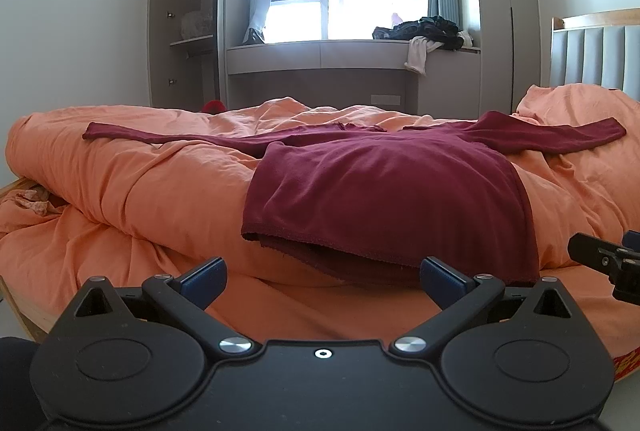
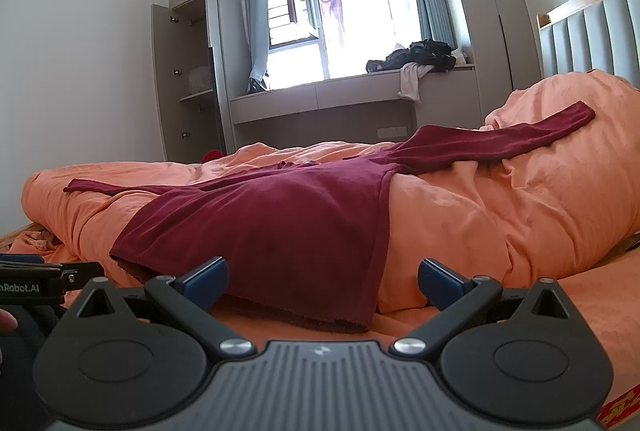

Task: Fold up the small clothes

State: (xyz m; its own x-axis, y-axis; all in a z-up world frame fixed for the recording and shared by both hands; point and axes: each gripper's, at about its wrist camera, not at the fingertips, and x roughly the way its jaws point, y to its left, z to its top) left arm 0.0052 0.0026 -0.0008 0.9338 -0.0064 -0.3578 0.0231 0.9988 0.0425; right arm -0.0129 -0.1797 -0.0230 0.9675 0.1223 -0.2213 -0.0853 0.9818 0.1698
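A dark red long-sleeved top point(image 1: 380, 187) lies spread over a bunched orange duvet point(image 1: 140, 171), both sleeves stretched out sideways, its hem hanging toward me. My left gripper point(image 1: 322, 281) is open just short of the hem, nothing between its blue pads. In the right wrist view the same red top point(image 2: 280, 223) drapes down the duvet point(image 2: 500, 215), and my right gripper point(image 2: 322, 281) stands open right at the hem's lower right corner. The right gripper's tip point(image 1: 604, 259) shows at the left view's right edge.
Orange bed sheet point(image 1: 300, 315) under both grippers. A padded headboard point(image 2: 592, 35) stands at the right. Beyond the bed are a window bench point(image 1: 320, 55) with a pile of dark clothes point(image 1: 424, 29), an open wardrobe point(image 1: 188, 23), and a red object point(image 1: 212, 106) behind the duvet.
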